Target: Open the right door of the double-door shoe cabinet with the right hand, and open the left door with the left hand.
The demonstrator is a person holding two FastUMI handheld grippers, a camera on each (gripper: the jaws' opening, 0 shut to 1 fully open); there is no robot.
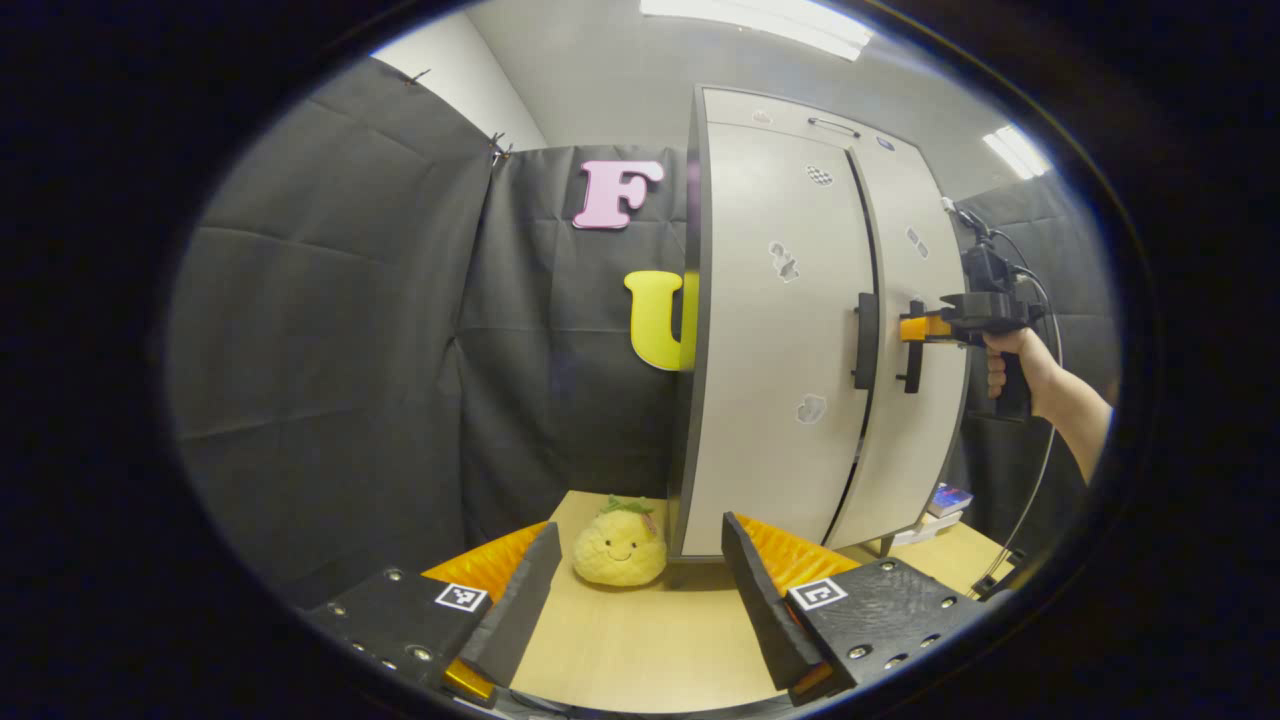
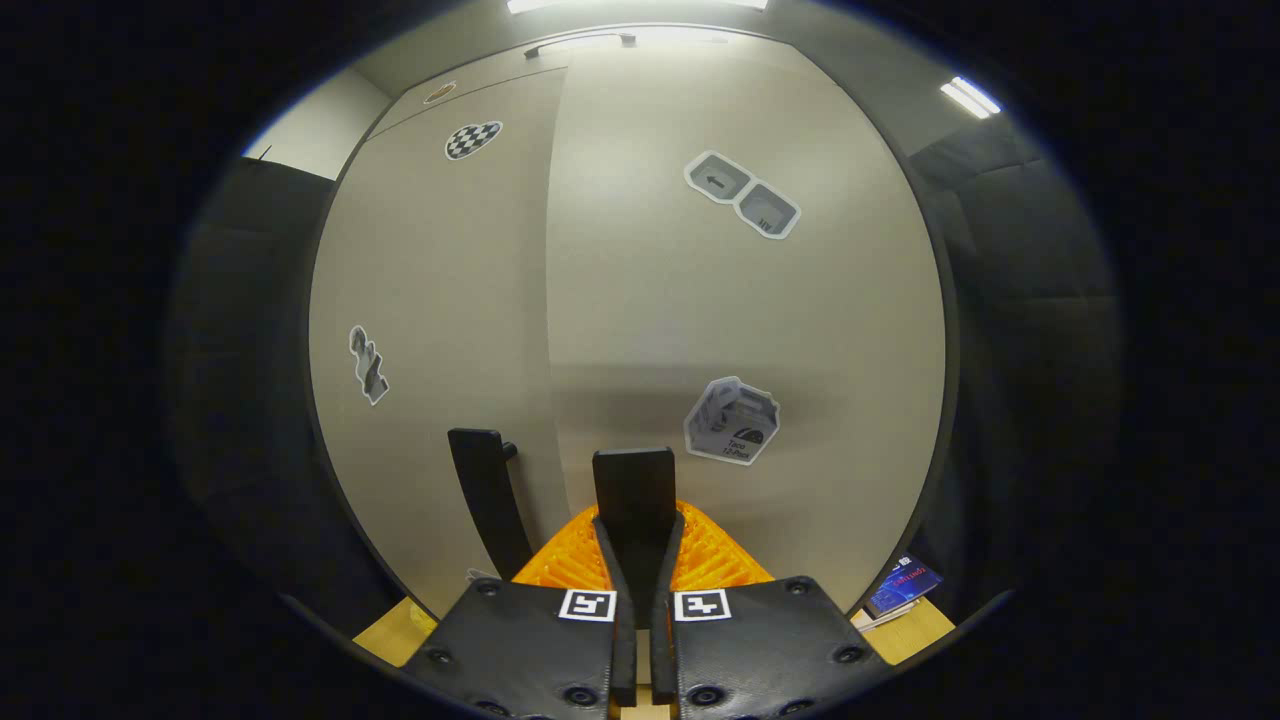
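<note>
The left gripper (image 1: pixel 640 600) is hanging low with its two black fingers (image 1: pixel 520 600) spread wide apart, nothing between them, orange padding showing on their inner sides. The right gripper (image 1: pixel 915 330), seen from the left gripper view, is reaching level and sideways, a hand (image 1: pixel 1005 365) wrapping its black grip below, the forearm running down and away. In the right gripper view, its fingers (image 2: pixel 615 590) are pressing together on the right door handle (image 2: pixel 634 500).
</note>
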